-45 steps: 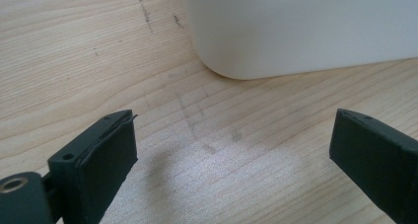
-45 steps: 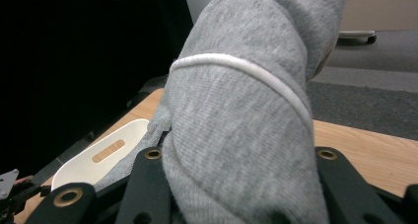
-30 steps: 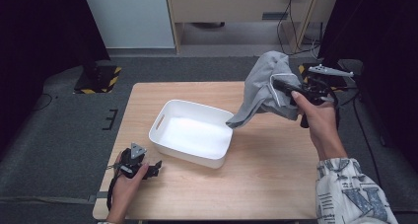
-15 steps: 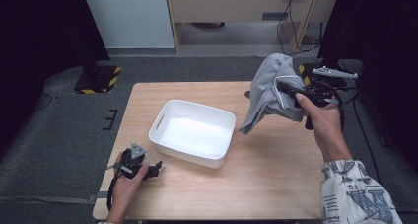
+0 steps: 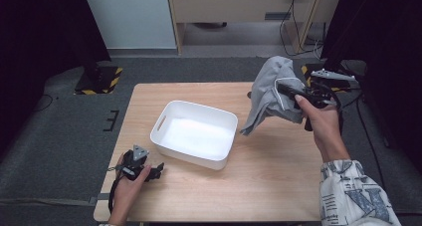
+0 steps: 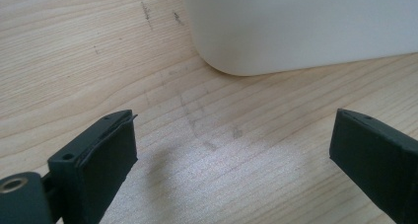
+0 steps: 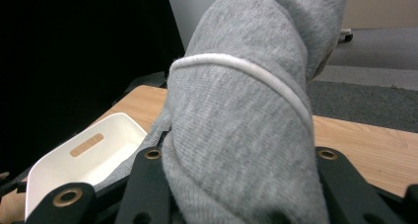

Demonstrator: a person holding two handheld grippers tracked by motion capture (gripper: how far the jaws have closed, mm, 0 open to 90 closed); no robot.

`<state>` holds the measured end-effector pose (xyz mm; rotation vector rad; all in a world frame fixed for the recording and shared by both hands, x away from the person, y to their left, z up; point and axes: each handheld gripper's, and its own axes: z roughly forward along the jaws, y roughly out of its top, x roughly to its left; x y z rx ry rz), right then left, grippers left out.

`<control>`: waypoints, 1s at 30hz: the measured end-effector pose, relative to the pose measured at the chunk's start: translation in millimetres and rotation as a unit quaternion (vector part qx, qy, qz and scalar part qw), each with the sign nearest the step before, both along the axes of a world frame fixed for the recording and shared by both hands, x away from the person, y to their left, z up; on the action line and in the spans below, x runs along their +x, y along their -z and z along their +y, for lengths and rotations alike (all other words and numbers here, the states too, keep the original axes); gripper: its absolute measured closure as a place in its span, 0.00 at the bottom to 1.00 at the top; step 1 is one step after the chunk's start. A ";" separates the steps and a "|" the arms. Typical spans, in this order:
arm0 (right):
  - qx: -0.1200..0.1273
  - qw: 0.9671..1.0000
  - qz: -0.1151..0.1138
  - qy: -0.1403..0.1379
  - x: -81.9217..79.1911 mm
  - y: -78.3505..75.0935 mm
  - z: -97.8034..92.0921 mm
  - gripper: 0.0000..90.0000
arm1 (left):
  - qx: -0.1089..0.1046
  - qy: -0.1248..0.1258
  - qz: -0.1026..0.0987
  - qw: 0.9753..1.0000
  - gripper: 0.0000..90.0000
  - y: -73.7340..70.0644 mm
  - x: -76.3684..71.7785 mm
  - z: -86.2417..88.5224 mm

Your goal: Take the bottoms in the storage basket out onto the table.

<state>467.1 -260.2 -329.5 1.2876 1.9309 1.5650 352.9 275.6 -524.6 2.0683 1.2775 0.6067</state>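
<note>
My right gripper (image 5: pixel 285 90) is shut on a grey cloth (image 5: pixel 271 94) with a thin white trim, held above the table's right side. The cloth drapes over the jaws and its tail hangs down just right of the white bin (image 5: pixel 199 105). In the right gripper view the cloth (image 7: pixel 236 125) bulges between both jaws of the right gripper (image 7: pixel 236 184), with the bin (image 7: pixel 74 165) below left. My left gripper (image 5: pixel 152 171) rests on the table near the front left, open. In the left gripper view nothing sits between the jaws of the left gripper (image 6: pixel 234 135), and the bin's corner (image 6: pixel 296 26) lies just beyond.
The wooden table (image 5: pixel 268 186) has bare surface in front of and right of the bin. The bin is empty inside. Dark grey floor surrounds the table, with a cabinet and cables behind it.
My right gripper has carried the cloth slightly to the right, so its hanging tail has drawn away from the bin's right rim. The left gripper has stayed still.
</note>
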 end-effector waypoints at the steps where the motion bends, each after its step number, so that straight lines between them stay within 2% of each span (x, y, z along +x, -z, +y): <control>1: 0.000 1.000 0.000 0.001 -0.1 0.0 -0.4 0.68 | 0.000 0.000 0.000 1.000 0.04 0.0 0.0 0.0; 8: 0.001 1.000 0.000 0.005 1.0 -0.6 -5.8 0.68 | 0.005 0.001 0.003 1.000 0.04 1.6 0.8 -1.1; 13: -0.017 1.000 0.010 0.010 4.4 7.0 -9.9 0.68 | 0.005 0.000 0.003 1.000 0.04 1.4 0.7 -0.4; 22: -0.036 0.998 0.039 0.024 9.1 39.3 -17.2 0.68 | 0.005 0.000 0.004 1.000 0.04 1.7 0.7 -0.7; 23: -0.036 0.998 0.039 0.024 9.1 39.3 -17.2 0.68 | 0.005 0.000 0.004 1.000 0.04 1.7 0.7 -0.7; 24: -0.040 0.998 0.042 0.027 10.0 47.6 -17.8 0.68 | 0.005 0.000 0.004 1.000 0.04 1.8 0.6 -0.9; 30: -0.055 0.996 0.056 0.033 12.5 75.5 -14.4 0.68 | 0.005 -0.001 0.003 1.000 0.04 1.6 0.5 -0.3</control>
